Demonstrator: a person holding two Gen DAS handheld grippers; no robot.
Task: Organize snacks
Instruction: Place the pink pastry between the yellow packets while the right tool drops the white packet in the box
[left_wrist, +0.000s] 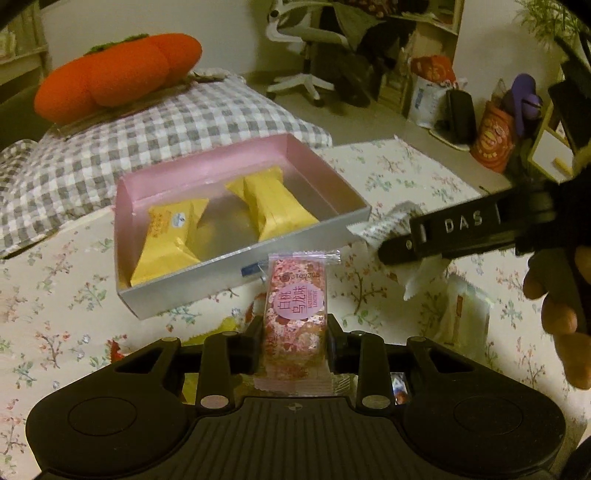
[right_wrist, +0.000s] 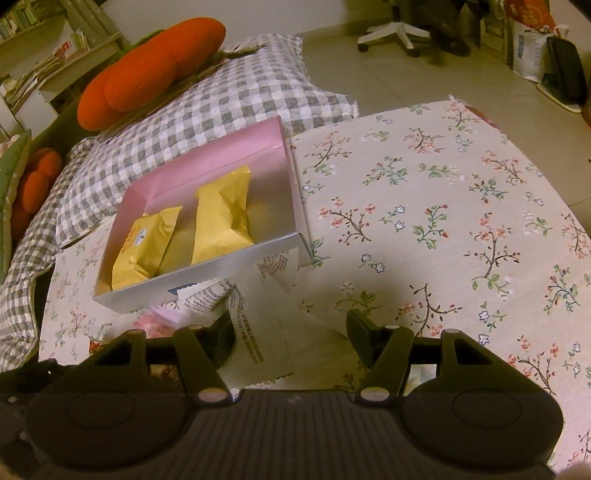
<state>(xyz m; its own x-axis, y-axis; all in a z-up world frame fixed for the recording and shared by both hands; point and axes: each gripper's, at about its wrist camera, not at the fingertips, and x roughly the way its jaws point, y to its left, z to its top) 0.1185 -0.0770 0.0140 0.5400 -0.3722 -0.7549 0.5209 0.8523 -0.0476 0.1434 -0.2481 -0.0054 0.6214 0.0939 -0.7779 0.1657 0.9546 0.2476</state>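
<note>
Nearest, the left claw (left_wrist: 294, 345) is clamped on a pink floral snack packet (left_wrist: 297, 314), lifted clear of the flowered table (right_wrist: 424, 206). The right claw (right_wrist: 291, 334) is part-open around a white printed packet (right_wrist: 273, 328); contact cannot be told. At eleven o'clock beyond, the pink-lined box (right_wrist: 221, 269) holds two yellow packets (right_wrist: 221, 221). Both carried packets are judged not yet boxed.

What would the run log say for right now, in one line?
left tool: shut on pink snack | right tool: holds white packet | box: two yellow snacks
</note>
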